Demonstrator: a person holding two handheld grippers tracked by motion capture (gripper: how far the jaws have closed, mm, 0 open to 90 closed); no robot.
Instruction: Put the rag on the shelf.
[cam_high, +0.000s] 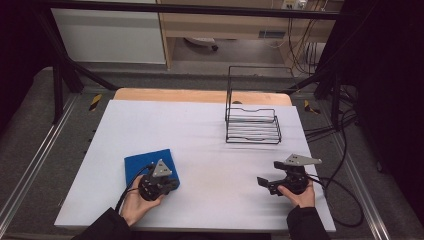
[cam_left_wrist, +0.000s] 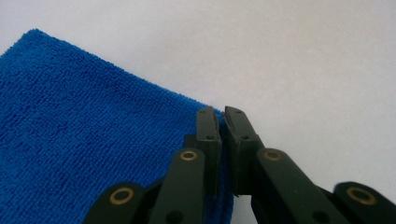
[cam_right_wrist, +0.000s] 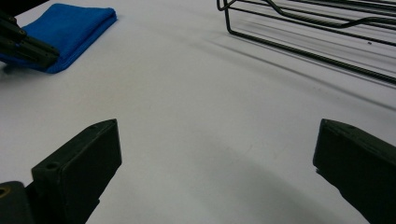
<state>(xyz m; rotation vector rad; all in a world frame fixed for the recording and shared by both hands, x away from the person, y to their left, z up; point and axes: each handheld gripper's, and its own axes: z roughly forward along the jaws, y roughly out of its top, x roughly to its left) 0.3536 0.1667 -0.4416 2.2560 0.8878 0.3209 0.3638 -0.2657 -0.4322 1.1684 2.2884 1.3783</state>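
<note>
Cloth (cam_high: 147, 165): folded, blue, flat on your left half of the white surface (cam_high: 200, 130), its near right edge under your left hand-held gripper.
Left hand-held gripper (cam_left_wrist: 219, 122): pressed together on the cloth's edge; in its own view the jaws stand nearly touching with blue pile between and below them. Pinching at the edge, not the middle, likely lets you lift or drag a layer.
Left hand (cam_high: 136, 205): low on the surface, tilting the tool down toward the fabric.
Middle of surface: bare, room to carry the cloth across.
Rack (cam_high: 252, 122): black wire, far right, well apart from the cloth; a likely place for it.
Right hand-held gripper (cam_high: 264, 183): spread wide, holding nothing, resting near the right edge, pointed toward the cloth, ready to help.
</note>
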